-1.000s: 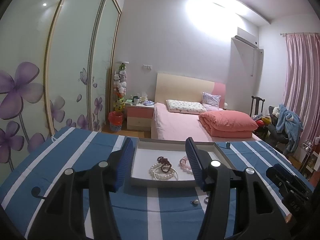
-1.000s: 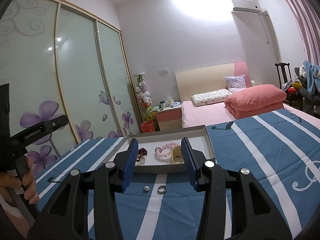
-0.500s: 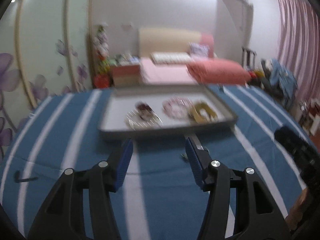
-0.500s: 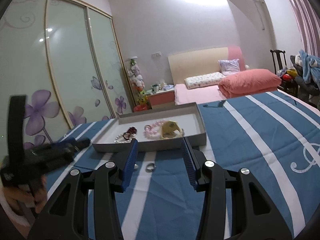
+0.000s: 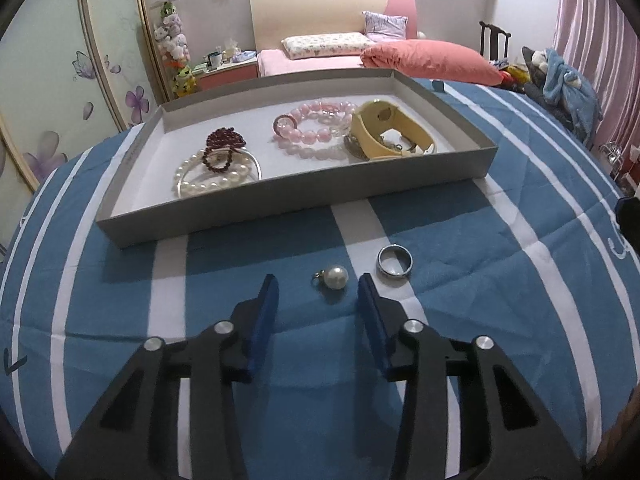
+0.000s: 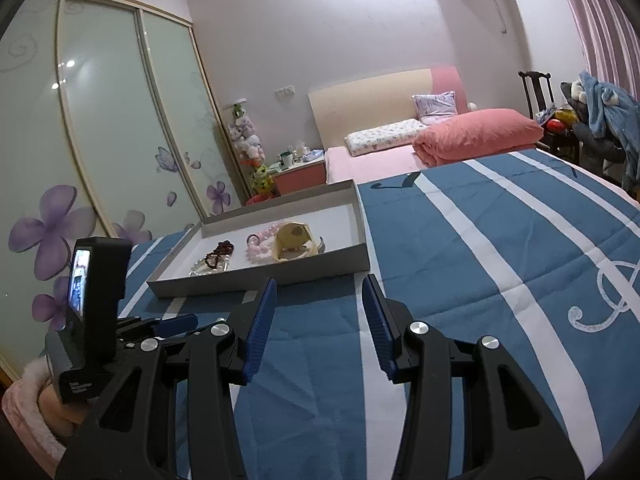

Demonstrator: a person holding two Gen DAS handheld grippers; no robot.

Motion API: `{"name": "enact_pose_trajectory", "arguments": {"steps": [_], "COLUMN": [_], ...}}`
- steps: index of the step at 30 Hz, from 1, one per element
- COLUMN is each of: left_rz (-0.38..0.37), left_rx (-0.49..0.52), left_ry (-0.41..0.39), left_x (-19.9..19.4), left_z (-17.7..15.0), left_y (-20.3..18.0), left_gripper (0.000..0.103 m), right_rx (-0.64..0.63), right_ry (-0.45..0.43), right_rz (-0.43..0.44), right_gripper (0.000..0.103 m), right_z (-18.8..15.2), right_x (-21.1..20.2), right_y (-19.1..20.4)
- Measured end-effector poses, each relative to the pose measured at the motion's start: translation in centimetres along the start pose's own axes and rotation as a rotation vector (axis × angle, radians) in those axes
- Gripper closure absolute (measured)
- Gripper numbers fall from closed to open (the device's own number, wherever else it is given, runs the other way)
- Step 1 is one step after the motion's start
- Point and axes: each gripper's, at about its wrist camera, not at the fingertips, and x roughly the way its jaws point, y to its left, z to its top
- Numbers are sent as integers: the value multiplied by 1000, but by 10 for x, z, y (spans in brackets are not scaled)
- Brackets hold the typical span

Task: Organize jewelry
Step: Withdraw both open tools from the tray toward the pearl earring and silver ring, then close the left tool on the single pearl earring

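Note:
A pearl pendant (image 5: 334, 277) and a silver ring (image 5: 395, 261) lie on the blue striped cloth in front of the grey tray (image 5: 280, 204). My left gripper (image 5: 316, 284) points down at the cloth. Its jaws are closing, and the pearl sits just ahead of the tips, nearer the right one, untouched. The ring lies outside the right fingertip (image 5: 365, 284). In the tray rest a pearl bracelet (image 5: 216, 178), a dark red bead bracelet (image 5: 224, 144), a pink bead bracelet (image 5: 316, 132) and a yellow band (image 5: 392, 136). My right gripper (image 6: 320, 284) is open and empty, short of the tray (image 6: 260, 280).
The left gripper with its camera (image 6: 96, 280) shows at the left of the right wrist view, held in a hand with a fuzzy pink sleeve (image 6: 28, 400). A bed (image 6: 460, 140), a nightstand (image 6: 300, 174), wardrobe doors and a chair with clothes (image 6: 592, 128) stand beyond.
The left gripper has dropped and tilted down toward the cloth, so the pearl and ring now lie at its tips, and its jaws have narrowed. The right gripper has shifted slightly, still open.

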Motion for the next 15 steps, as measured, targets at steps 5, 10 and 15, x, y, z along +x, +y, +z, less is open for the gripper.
{"name": "enact_pose_trajectory", "arguments": {"steps": [5,10,15], "left_rz": [-2,2,21], "left_rx": [1,-5,-36], "left_ry": [-2,-2,0], "left_x": [6,11,11], "left_z": [5,10,9], "left_y": [-5,-7,7], "left_gripper": [68,83,84], "right_rx": [19,22,12], "right_ry": [14,22,38], "right_rz": [2,5,15], "right_gripper": [57,57,57], "right_z": [0,0,0], "right_x": [2,3,4], "right_y": [-4,-5,0]}}
